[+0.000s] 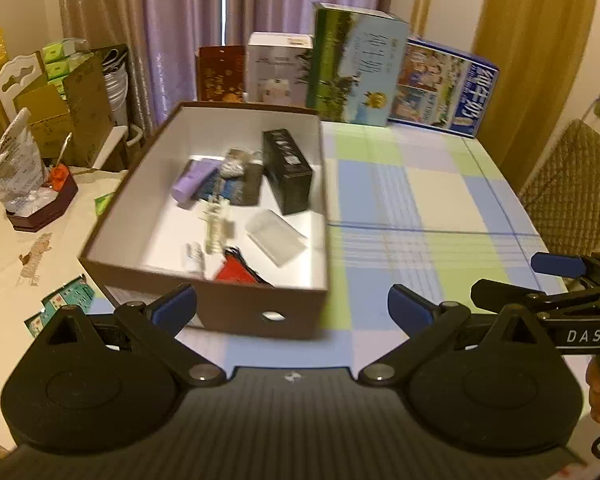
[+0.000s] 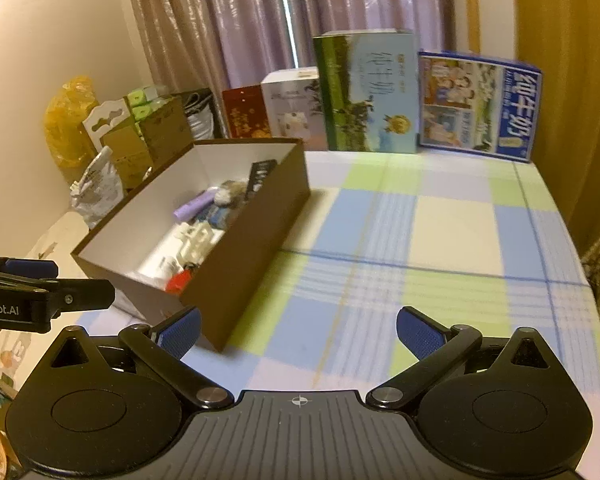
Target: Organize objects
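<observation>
A brown cardboard box (image 1: 236,304) with a white inside stands on the checked tablecloth; it also shows in the right wrist view (image 2: 240,248). It holds a black carton (image 1: 286,170), a purple tube (image 1: 192,180), a clear plastic case (image 1: 276,236), a red item (image 1: 236,272) and other small things. My left gripper (image 1: 292,306) is open and empty, just in front of the box's near wall. My right gripper (image 2: 298,332) is open and empty, over the cloth to the right of the box's near corner. Each gripper shows at the edge of the other's view.
Tall printed cartons (image 1: 356,64) (image 2: 476,104) stand in a row at the table's far edge before the curtains. A dark tray with a foil bag (image 1: 40,204) sits left of the box. Cardboard boxes (image 1: 76,108) are stacked at the far left. A chair (image 1: 576,188) stands at the right.
</observation>
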Demonstrator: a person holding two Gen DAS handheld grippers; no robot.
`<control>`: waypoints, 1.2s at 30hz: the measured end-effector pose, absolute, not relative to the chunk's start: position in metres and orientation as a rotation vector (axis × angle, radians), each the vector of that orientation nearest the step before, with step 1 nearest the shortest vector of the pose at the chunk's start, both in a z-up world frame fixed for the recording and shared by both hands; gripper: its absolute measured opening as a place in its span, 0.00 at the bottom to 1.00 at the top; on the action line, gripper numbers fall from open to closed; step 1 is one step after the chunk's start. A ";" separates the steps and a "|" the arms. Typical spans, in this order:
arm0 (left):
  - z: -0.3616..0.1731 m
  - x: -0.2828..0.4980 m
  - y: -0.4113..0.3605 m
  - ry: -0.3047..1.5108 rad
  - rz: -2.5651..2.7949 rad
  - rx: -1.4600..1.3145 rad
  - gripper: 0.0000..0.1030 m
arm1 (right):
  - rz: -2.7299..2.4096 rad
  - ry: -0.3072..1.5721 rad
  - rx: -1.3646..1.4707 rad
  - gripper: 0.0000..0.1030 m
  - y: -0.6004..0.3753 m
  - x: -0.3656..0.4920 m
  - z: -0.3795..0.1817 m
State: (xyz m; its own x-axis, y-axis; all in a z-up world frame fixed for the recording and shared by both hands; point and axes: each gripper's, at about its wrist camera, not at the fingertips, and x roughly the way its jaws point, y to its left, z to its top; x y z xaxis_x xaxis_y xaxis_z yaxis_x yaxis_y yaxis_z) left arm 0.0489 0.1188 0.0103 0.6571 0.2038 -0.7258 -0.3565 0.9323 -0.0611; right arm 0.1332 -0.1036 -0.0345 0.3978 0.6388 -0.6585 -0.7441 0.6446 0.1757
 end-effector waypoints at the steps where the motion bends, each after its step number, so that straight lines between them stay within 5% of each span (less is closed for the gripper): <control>1: 0.010 0.047 0.112 0.795 0.313 -0.203 0.98 | 0.874 0.761 -0.153 0.98 -0.112 0.131 -0.034; 36: 0.000 0.009 -0.024 0.808 0.162 -0.147 0.98 | 0.711 0.767 -0.099 0.98 -0.258 0.088 -0.024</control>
